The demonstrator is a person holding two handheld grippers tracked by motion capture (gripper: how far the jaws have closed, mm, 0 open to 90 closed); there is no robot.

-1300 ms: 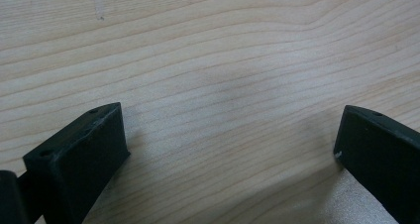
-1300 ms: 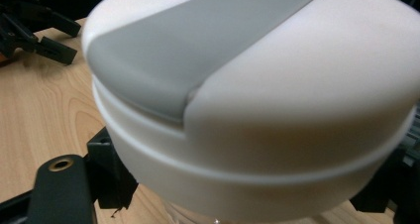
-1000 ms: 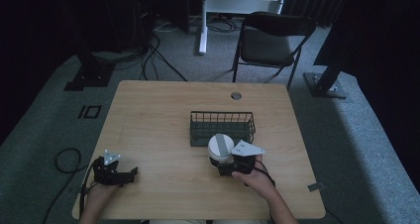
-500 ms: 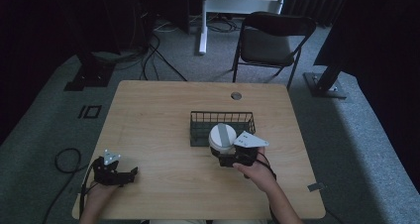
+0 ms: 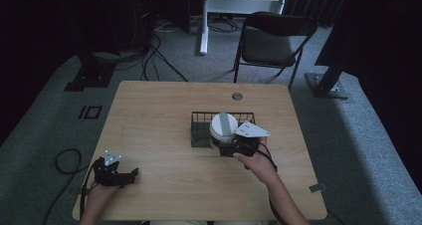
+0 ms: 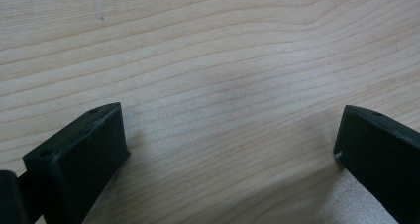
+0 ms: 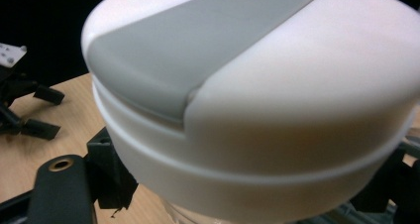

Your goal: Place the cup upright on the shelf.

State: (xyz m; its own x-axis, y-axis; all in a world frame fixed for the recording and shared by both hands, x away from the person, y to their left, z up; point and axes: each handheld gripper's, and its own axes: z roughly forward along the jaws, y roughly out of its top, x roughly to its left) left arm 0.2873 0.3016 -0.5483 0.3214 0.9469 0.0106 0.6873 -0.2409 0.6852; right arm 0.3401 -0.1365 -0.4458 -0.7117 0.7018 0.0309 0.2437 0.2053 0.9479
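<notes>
In the high view, a white round container [image 5: 222, 127] with a grey band across its lid is held by the right gripper [image 5: 234, 146] over the near right part of the black wire basket [image 5: 199, 131], which stands right of the middle of the wooden table [image 5: 149, 115]. Whether the container already rests in the basket or hangs above its rim cannot be told. The left gripper [image 5: 130, 173] is seen resting at the near left corner of the table, well apart from the basket.

In the left gripper view, the two black jaws are spread wide, with nothing between them but bare table [image 6: 208, 60].

In the right gripper view, the container [image 7: 257, 100] is seen very close, its grey band [image 7: 198, 40] running across the lid; the jaws are closed against its sides below the lid's rim. The left gripper [image 7: 25, 110] is seen far off at the left, on the table.

The pick-up is judged done and the carry to the basket nearly so; lowering the container in and letting go appear to be left.
</notes>
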